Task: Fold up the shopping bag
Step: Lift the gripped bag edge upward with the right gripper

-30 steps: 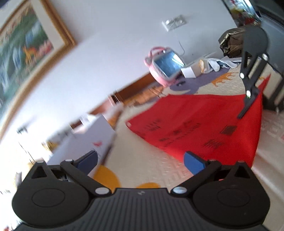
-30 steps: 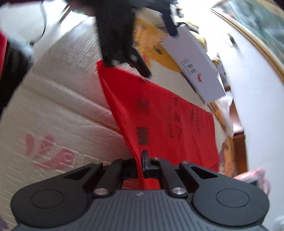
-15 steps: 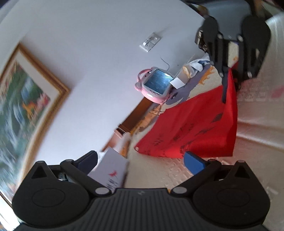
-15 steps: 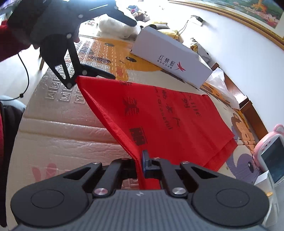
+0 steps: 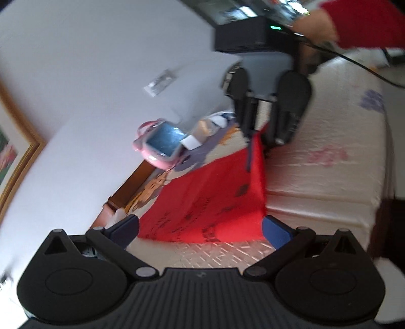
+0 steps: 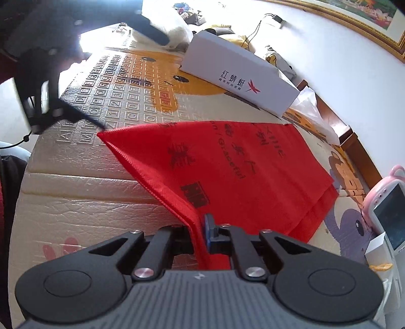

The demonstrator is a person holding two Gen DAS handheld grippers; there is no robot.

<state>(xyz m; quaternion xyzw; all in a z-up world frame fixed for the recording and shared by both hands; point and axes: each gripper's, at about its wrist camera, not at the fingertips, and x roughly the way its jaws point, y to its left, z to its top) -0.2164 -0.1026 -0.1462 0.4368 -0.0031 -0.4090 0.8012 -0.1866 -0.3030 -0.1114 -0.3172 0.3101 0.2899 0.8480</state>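
A red shopping bag with black print lies flat on a patterned foam mat. It also shows in the left wrist view. My right gripper is shut on the bag's near edge, and it shows pinching the far corner in the left wrist view. My left gripper is open, its blue pads on either side of the bag's near end, just above the mat. In the right wrist view the left gripper is at the bag's far corner.
A white box with red dragonfly print lies on the mat beyond the bag. A pink toy tablet and small white boxes stand by the wall. A framed painting hangs above. The mat's edge drops off at the left.
My left gripper has swung round and come down to the bag's end, pads now straddling it. My right gripper has kept its hold on the bag's edge.
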